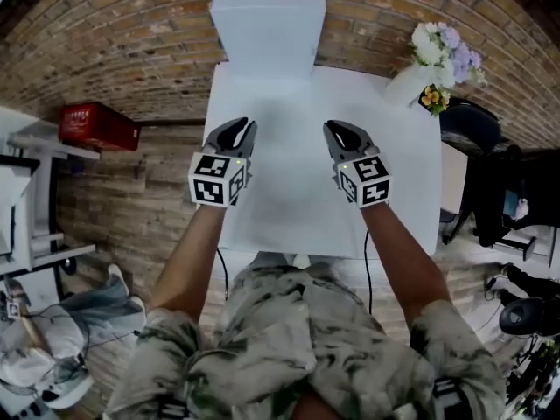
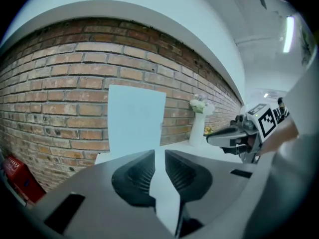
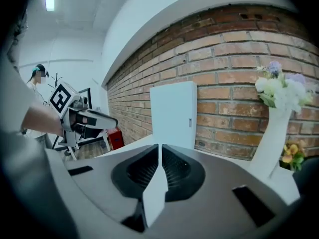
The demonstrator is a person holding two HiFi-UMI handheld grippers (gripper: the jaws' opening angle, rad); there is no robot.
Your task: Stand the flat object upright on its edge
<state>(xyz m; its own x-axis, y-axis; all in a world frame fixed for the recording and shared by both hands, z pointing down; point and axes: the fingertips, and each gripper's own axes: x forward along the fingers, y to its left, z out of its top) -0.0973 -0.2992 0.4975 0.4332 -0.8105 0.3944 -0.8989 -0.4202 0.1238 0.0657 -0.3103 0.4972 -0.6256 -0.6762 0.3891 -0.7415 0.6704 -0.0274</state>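
A flat white panel (image 1: 267, 33) stands upright at the far end of the white table (image 1: 289, 199), against the brick wall; it also shows ahead in the left gripper view (image 2: 135, 116) and in the right gripper view (image 3: 174, 113). My left gripper (image 1: 248, 124) hovers over the table's left half, its jaws a narrow gap apart with nothing between them (image 2: 159, 154). Over the right half my right gripper (image 1: 330, 126) hangs with its jaws closed together and empty (image 3: 159, 146). Both grippers stay well short of the panel.
A white vase of flowers (image 1: 436, 59) stands at the table's far right corner. A red box (image 1: 98, 127) lies on the floor to the left, and a dark chair (image 1: 477, 134) sits right of the table. A person (image 3: 36, 78) stands far off.
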